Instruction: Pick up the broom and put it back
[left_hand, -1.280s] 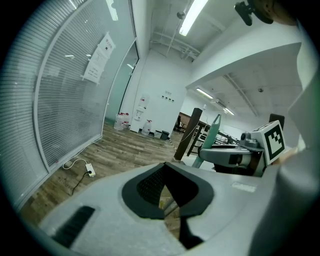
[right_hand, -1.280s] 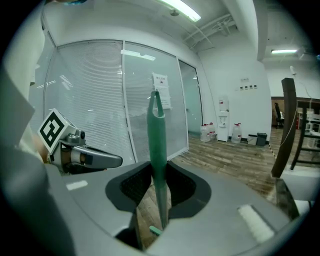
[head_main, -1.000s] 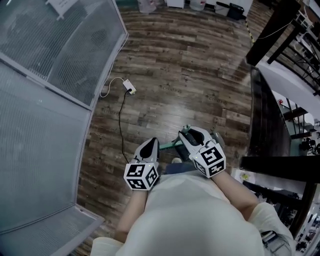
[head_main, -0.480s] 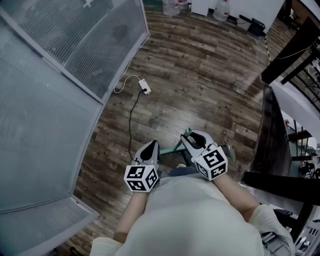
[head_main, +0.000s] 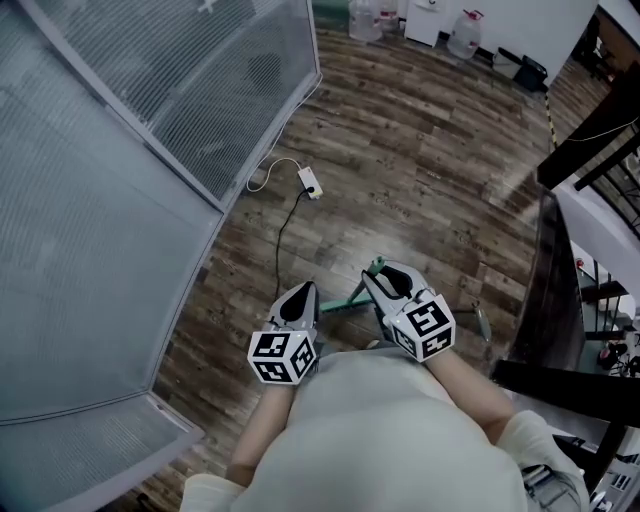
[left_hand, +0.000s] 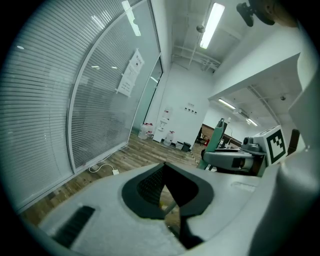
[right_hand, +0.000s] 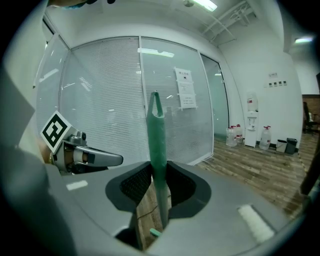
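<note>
– Green, that broom handle (right_hand: 156, 145), and smooth by the look of it. Start from the glass partition (head_main: 150, 150): what is nearest it?
– Of the two, the left hand-held gripper (head_main: 302, 292). Its jaws are closed tip to tip with nothing between them, so it carries nothing. The handle passes just under it.
– And the broom itself?
– Carried, I judge. The handle slants from below the left hand-held gripper up to the right hand-held gripper (head_main: 385, 272), which is farther from the partition. That one is clamped on the handle close to its top end, and the tip with the hanging hole sticks out beyond the pads. I cannot see the brush end; the person's body hides it in the head view.
– How will it handle?
– Light and stiff, I judge: a thin pole, no flex, nothing fragile. The trouble is leverage. Held this near the top, the long lower part hangs free and can swing or twist in the pads. A smooth round pole also gives them little to bite on.
– So where would you take hold?
– Leave the right grip where it is and close the left one on the handle lower down, toward the partition. Two separate holds should stop the swivel when the broom is stood back in its place.
– Anything to watch?
– A swinging brush end could knock the partition, or catch the power strip (head_main: 309, 181) on the wooden floor (head_main: 420, 150) beside it.
</note>
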